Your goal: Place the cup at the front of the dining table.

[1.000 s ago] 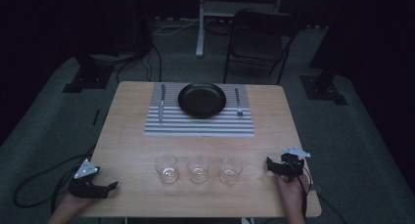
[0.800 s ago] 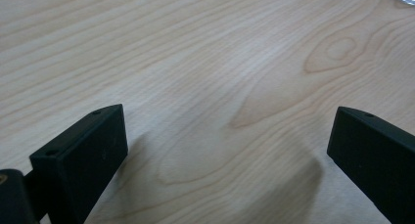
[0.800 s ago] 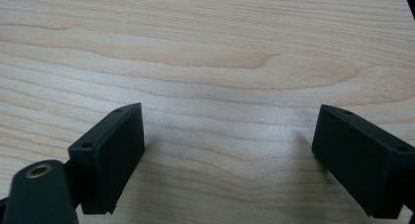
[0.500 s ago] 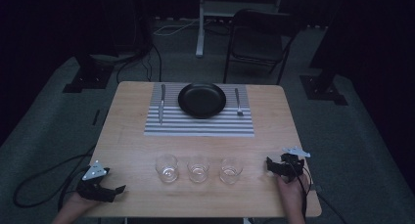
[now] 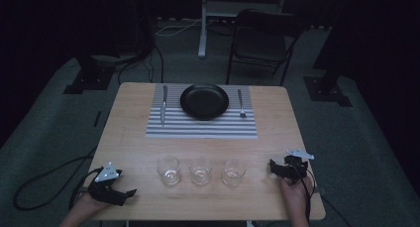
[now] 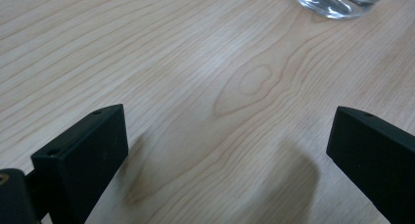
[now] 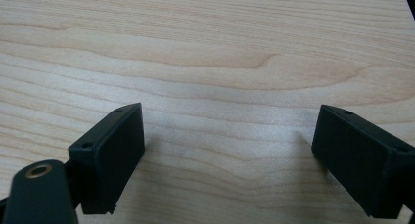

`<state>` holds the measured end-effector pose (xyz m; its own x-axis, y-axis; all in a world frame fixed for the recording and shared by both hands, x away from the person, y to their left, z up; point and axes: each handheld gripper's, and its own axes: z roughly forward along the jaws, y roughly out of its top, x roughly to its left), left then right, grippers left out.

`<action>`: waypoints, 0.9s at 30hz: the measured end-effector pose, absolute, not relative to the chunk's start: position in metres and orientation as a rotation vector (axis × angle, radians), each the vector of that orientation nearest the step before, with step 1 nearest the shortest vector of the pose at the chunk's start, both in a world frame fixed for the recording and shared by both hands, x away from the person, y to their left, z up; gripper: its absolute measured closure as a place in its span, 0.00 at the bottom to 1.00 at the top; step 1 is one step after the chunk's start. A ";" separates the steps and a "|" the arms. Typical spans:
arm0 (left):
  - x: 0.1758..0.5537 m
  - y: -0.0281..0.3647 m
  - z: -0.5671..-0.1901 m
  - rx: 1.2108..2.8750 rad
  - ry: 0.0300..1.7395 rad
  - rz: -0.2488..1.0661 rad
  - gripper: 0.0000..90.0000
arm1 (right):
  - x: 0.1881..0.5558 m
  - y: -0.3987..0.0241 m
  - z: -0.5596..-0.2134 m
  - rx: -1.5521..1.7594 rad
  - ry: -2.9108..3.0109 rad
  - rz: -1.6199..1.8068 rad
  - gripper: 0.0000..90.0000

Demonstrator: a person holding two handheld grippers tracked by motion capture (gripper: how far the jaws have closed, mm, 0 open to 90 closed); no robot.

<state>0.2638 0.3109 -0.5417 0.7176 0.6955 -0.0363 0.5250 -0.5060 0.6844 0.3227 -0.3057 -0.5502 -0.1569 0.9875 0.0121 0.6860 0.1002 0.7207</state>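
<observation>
Your left gripper (image 5: 130, 193) rests low over the near left corner of the pale wooden table (image 5: 129, 138), jaws spread wide with nothing between them. In its own view the bare wood grain lies between the two black jaws, and the base of a clear glass tumbler (image 6: 337, 0) sits ahead and a little to the right. That is the leftmost tumbler (image 5: 169, 170) of three in a row; it is near this gripper but not touching it.

Your right gripper (image 5: 272, 167) sits beyond the other end of the row, also released and empty, with the rightmost clear tumbler (image 5: 233, 172) near its jaws.

You look to be at the approach step, before any grasp. Next, carry the left gripper forward and to the right until the tumbler's wall stands between the jaws, then close gently; glass is slippery, so square up first.
</observation>
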 end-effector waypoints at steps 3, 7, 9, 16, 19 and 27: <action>0.265 0.305 -0.542 2.238 0.905 0.316 0.02 | 0.323 -0.306 -0.550 1.631 1.901 0.821 0.13; 0.268 0.296 -0.540 2.231 0.869 0.298 0.07 | 0.323 -0.306 -0.550 1.632 1.901 0.821 0.13; 0.269 0.290 -0.540 2.237 0.853 0.297 0.07 | 0.323 -0.306 -0.550 1.632 1.901 0.821 0.13; 0.274 0.272 -0.540 2.247 0.797 0.275 0.07 | 0.322 -0.306 -0.550 1.631 1.901 0.821 0.13; 0.278 0.262 -0.539 2.247 0.771 0.260 0.07 | 0.322 -0.306 -0.550 1.632 1.901 0.821 0.13; 0.286 0.238 -0.540 2.265 0.704 0.235 0.07 | 0.322 -0.306 -0.550 1.632 1.900 0.821 0.13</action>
